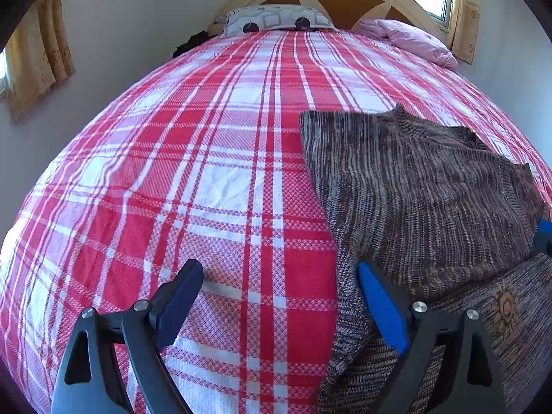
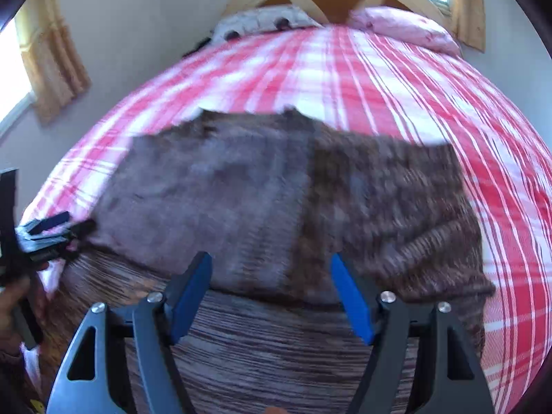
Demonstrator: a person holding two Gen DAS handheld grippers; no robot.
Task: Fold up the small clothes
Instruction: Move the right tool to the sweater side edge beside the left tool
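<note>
Left wrist view: the left gripper [image 1: 279, 276] stands with jaws wide apart and nothing between them, over the plaid bedspread [image 1: 193, 158]; the brown knit sweater [image 1: 421, 193] lies folded at 3 o'clock, its left edge under the right-hand pad. Right wrist view, blurred: the right gripper [image 2: 270, 269], jaws apart and empty, hangs above the sweater [image 2: 241, 186]. Pillows [image 1: 276, 19] lie at 12 o'clock.
</note>
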